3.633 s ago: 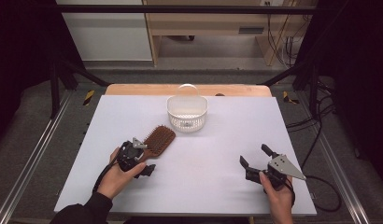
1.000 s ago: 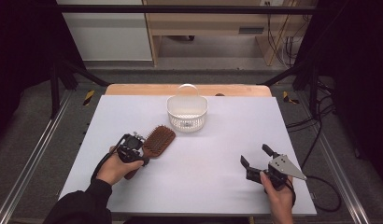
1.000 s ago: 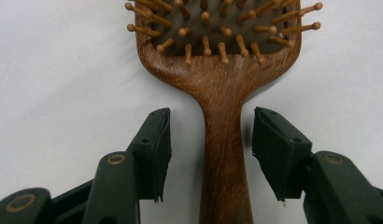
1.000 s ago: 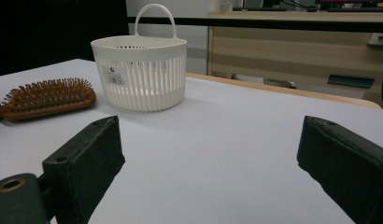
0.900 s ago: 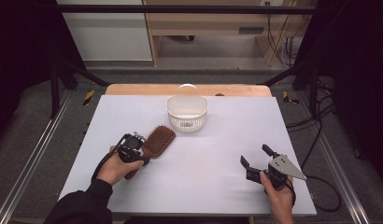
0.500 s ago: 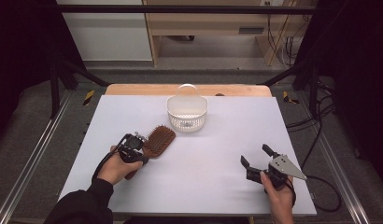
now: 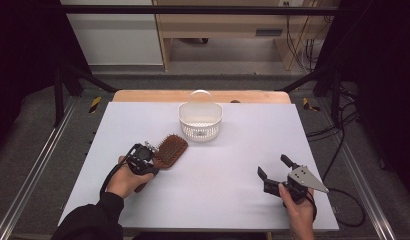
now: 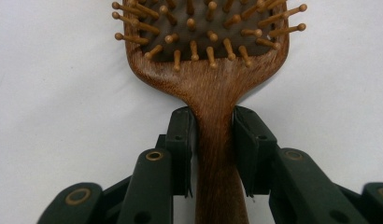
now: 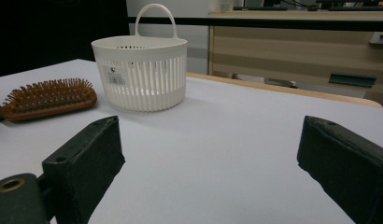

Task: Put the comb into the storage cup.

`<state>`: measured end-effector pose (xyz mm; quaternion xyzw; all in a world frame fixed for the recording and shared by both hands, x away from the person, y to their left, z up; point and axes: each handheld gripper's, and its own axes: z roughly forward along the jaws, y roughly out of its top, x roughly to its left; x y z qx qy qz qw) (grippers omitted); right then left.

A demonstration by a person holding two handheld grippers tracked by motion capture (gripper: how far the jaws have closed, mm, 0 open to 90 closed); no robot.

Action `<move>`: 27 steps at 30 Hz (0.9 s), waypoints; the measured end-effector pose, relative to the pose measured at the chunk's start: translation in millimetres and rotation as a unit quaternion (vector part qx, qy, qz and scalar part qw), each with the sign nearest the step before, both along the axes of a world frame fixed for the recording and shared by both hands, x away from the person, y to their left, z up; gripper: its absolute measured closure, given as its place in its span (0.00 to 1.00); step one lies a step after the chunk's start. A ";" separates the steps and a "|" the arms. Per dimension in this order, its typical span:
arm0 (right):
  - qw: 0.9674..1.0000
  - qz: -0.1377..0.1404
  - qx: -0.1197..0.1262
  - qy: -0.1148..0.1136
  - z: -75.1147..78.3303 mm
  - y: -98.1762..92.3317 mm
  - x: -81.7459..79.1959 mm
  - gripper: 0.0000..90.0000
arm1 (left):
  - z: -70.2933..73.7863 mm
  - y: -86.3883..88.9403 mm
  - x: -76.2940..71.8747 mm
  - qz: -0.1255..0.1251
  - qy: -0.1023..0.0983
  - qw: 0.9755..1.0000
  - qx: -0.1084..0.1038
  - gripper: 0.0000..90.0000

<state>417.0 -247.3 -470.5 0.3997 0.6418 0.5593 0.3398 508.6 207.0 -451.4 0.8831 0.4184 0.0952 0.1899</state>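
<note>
Down at the near-left of the worktop [image 7: 233, 200], left tool [image 8: 213, 135] has just been closing onto the neck of the wooden hairbrush [image 8: 208, 70], so squeeze firmly and lift level toward the white basket [image 7: 200, 120]; right tool [image 9: 208, 154] gapes wide, empty.

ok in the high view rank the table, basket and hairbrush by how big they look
1. table, by far the largest
2. basket
3. hairbrush, though the left gripper covers its handle, so it may come closer to the basket than it looks
</note>
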 end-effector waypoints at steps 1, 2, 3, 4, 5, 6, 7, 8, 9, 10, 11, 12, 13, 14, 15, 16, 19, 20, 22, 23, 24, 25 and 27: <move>1.000 0.000 0.000 0.000 0.0 0.0 0.0 0.08 | -0.2 0.3 0.1 0.001 0.000 1.000 -0.002 0.78; 1.000 0.000 0.000 0.000 0.0 0.0 0.1 0.08 | -0.4 0.7 0.5 0.001 0.001 1.000 -0.004 0.79; 1.000 0.000 0.000 0.000 0.0 0.1 0.1 0.08 | -0.3 1.2 1.1 0.002 0.003 1.000 -0.005 0.79; 1.000 0.001 0.000 0.001 -0.1 0.3 0.1 0.08 | -0.1 1.2 1.6 0.000 0.005 1.000 -0.004 0.80; 1.000 0.001 0.000 0.000 -0.1 0.4 0.1 0.08 | -0.1 0.2 1.6 0.001 0.004 1.000 -0.001 0.80; 1.000 0.001 0.000 0.001 -0.1 0.5 0.2 0.08 | 0.1 -0.6 1.8 0.000 0.005 1.000 0.001 0.80; 1.000 0.002 0.000 0.001 -0.1 0.5 0.2 0.08 | 0.2 -0.8 1.9 0.000 0.004 1.000 0.003 0.80; 1.000 0.002 0.000 0.001 -0.1 0.6 0.1 0.08 | 0.1 -0.7 1.4 0.000 0.003 1.000 0.002 0.80; 1.000 0.002 0.001 0.001 0.0 0.4 0.0 0.08 | -0.1 -0.6 0.4 -0.001 0.000 1.000 0.002 0.80; 1.000 0.002 0.001 0.000 0.1 0.1 0.0 0.08 | -0.5 -0.4 -1.4 -0.005 -0.008 1.000 0.004 0.80; 1.000 0.001 0.002 0.000 0.2 -0.3 0.0 0.08 | -0.7 -0.3 -2.5 -0.008 -0.013 1.000 0.005 0.80; 1.000 0.001 0.003 -0.001 0.2 -0.5 0.1 0.08 | -1.0 -0.1 -4.1 -0.009 -0.018 1.000 0.005 0.80; 1.000 0.000 0.004 0.000 0.3 -0.7 0.1 0.08 | -1.4 -0.3 -5.4 -0.007 -0.024 1.000 0.004 0.80; 1.000 0.000 0.004 0.000 0.1 -0.9 0.2 0.07 | -1.8 -0.9 -7.0 -0.009 -0.030 1.000 0.005 0.80; 1.000 0.000 0.004 0.001 0.0 -1.0 0.3 0.07 | -2.2 -1.1 -8.4 -0.014 -0.037 0.999 0.007 0.80; 1.000 0.000 0.005 0.001 0.0 -1.1 0.4 0.07 | -2.2 -1.0 -9.5 -0.015 -0.041 0.999 0.007 0.80; 1.000 -0.001 0.004 0.001 0.2 -1.6 0.3 0.07 | -2.7 -0.5 -11.8 -0.020 -0.052 0.998 0.005 0.80; 1.000 -0.002 0.005 0.000 0.3 -1.6 0.3 0.07 | -2.4 0.1 -12.9 -0.019 -0.056 0.998 0.002 0.80; 1.000 -0.002 0.005 -0.001 0.5 -1.8 0.2 0.07 | -1.2 1.1 -14.9 -0.021 -0.067 0.998 -0.005 0.80; 1.000 -0.002 0.005 -0.002 0.6 -1.8 0.1 0.07 | 0.1 1.4 -16.3 -0.022 -0.074 0.997 -0.008 0.80; 1.000 -0.002 0.005 -0.001 0.6 -1.7 -0.1 0.07 | 1.8 1.7 -17.9 -0.024 -0.081 0.996 -0.012 0.81; 1.000 -0.002 0.005 -0.001 0.5 -1.5 0.0 0.07 | 3.6 2.2 -19.7 -0.026 -0.090 0.996 -0.015 0.80; 1.000 0.000 0.005 0.000 0.5 -1.0 0.1 0.07 | 7.0 3.4 -23.2 -0.022 -0.102 0.994 -0.029 0.80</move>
